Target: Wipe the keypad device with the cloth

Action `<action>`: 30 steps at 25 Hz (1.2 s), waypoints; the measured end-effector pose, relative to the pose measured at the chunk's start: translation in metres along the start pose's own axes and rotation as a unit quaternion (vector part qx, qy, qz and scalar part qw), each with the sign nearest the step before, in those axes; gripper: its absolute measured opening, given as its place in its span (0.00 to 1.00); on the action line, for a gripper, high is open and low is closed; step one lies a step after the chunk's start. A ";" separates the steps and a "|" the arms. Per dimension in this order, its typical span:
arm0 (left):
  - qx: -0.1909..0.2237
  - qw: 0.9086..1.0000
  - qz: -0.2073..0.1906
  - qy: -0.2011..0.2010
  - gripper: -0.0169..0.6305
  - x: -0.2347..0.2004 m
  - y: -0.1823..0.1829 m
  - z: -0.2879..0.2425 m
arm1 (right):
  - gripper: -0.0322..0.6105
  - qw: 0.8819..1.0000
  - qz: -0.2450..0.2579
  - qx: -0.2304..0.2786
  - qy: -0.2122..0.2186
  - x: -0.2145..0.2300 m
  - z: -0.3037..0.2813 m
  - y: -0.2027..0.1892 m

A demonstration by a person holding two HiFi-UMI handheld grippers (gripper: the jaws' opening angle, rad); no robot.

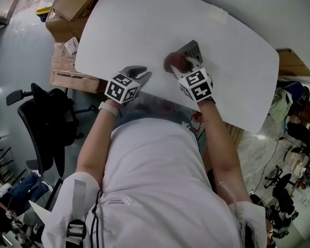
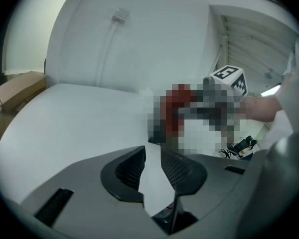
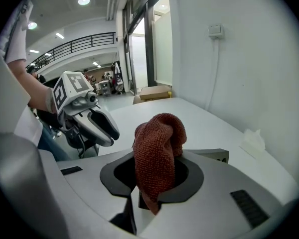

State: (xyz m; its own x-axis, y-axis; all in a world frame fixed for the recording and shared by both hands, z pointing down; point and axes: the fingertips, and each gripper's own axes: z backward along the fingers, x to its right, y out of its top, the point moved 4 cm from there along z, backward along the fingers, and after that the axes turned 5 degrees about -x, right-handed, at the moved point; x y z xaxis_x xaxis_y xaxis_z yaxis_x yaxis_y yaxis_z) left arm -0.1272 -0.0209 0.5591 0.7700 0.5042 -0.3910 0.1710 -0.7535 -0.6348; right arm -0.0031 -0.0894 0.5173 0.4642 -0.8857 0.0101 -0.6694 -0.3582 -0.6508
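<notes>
While the right gripper [image 3: 150, 185] clamps its jaws on a bunched rust-red looped-pile cloth [image 3: 157, 151] at the near corner of the flat grey keypad device [image 1: 192, 49] on the smooth white rounded table [image 1: 144, 19], the left gripper [image 2: 152, 159] sits alongside, ribbed jaws narrowly parted, gripping nothing.

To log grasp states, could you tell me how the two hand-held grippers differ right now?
The right hand-held gripper clamps the cloth; the left hand-held gripper is empty, jaws slightly apart. The right is at the keypad device; the left sits apart, near the edge of the table. Both carry marker cubes.
</notes>
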 end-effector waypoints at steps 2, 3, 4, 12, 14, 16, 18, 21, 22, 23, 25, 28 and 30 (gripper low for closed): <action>-0.005 1.000 0.001 -0.002 0.19 -0.001 -0.004 -0.002 | 0.19 1.000 -0.005 0.000 0.000 0.001 -0.001 0.000; -0.008 1.000 0.002 -0.003 0.19 -0.001 -0.006 -0.003 | 0.19 1.000 -0.007 0.002 -0.001 0.001 -0.001 -0.001; -0.011 1.000 0.003 -0.004 0.19 -0.001 -0.008 -0.004 | 0.19 1.000 -0.010 0.004 -0.003 0.001 -0.001 -0.002; -0.016 1.000 0.004 -0.007 0.19 -0.001 -0.014 -0.007 | 0.19 0.998 -0.056 0.022 0.000 -0.001 -0.002 -0.028; -0.015 1.000 0.005 -0.009 0.19 -0.001 -0.014 -0.007 | 0.19 0.998 -0.061 0.023 0.000 -0.001 -0.003 -0.031; -0.013 1.000 0.006 -0.011 0.19 0.000 -0.014 -0.007 | 0.19 0.998 -0.063 0.022 -0.001 -0.003 -0.005 -0.034; -0.013 1.000 0.006 -0.012 0.19 0.001 -0.014 -0.008 | 0.19 0.998 -0.066 0.019 -0.001 -0.004 -0.005 -0.039; -0.013 1.000 0.005 -0.016 0.19 0.003 -0.012 -0.009 | 0.19 0.997 -0.079 0.015 0.000 -0.003 -0.006 -0.049; -0.013 1.000 0.004 -0.016 0.19 0.003 -0.011 -0.009 | 0.19 0.997 -0.082 0.013 0.000 -0.003 -0.006 -0.053; -0.013 1.000 0.003 -0.016 0.19 0.002 -0.011 -0.009 | 0.19 0.996 -0.085 0.012 -0.001 -0.003 -0.007 -0.056; -0.015 1.000 0.000 -0.014 0.19 0.002 -0.011 -0.009 | 0.19 0.996 -0.088 0.007 -0.001 -0.003 -0.008 -0.062; -0.017 1.000 -0.001 -0.014 0.19 0.002 -0.013 -0.008 | 0.19 0.996 -0.091 -0.003 -0.001 -0.004 -0.008 -0.071; -0.015 1.000 -0.001 -0.014 0.19 0.002 -0.013 -0.008 | 0.19 0.996 -0.091 -0.010 -0.001 -0.004 -0.008 -0.076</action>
State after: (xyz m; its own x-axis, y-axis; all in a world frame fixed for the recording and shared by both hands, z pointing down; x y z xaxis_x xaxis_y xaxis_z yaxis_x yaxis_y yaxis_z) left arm -0.1232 -0.0136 0.5721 0.7520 0.5166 -0.4094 0.1909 -0.7652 -0.6149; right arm 0.0413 -0.0608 0.5733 0.5794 -0.8054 0.1248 -0.5855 -0.5178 -0.6238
